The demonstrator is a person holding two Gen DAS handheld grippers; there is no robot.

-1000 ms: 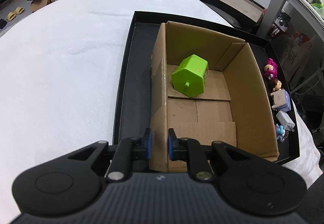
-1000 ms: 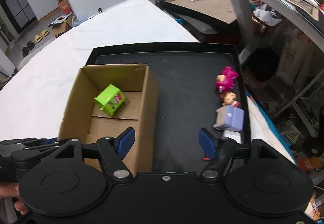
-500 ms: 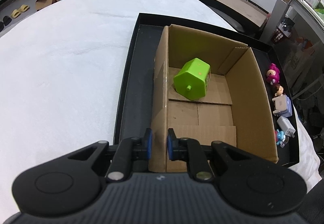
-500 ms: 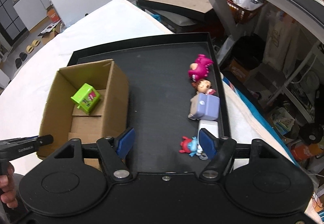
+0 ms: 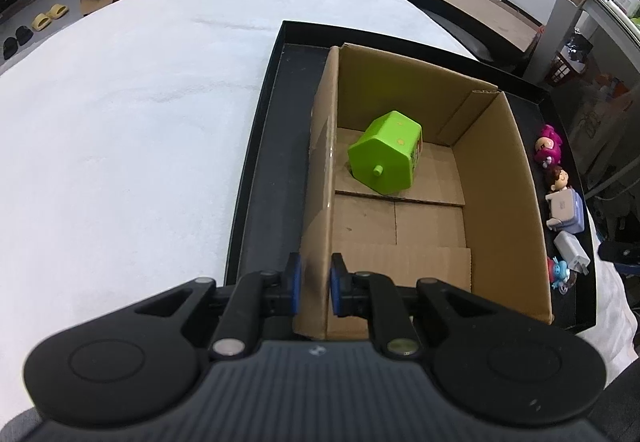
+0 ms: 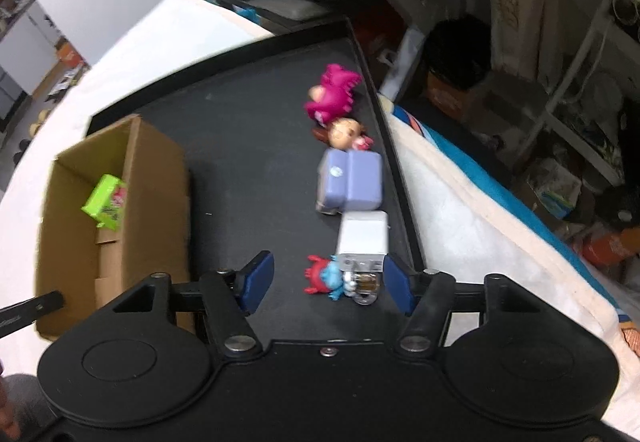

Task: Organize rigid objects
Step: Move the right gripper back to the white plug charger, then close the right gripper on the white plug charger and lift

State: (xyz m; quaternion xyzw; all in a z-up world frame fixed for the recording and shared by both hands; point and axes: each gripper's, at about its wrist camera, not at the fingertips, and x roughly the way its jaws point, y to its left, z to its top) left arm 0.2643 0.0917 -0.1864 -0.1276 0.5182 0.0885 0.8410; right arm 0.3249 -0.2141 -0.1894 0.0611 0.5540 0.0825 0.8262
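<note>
One green toy (image 5: 386, 158) lies boxed; five items wait along the tray's (image 6: 256, 146) right edge, left gripper (image 5: 311, 284) clamping the cardboard box (image 5: 500, 178) wall, right gripper (image 6: 326, 282) closing around the blue-red figure (image 6: 326, 278), not yet pinching.

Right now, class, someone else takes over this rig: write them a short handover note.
Left gripper: shut on the near wall of the cardboard box, steadying it.
Right gripper: jaws closing, small blue and red toy between them, not yet pinched.
Done: green toy lies in the box.
Left: blue and red toy, white charger, purple block, doll and pink toy, lined along the black tray's right edge.
</note>
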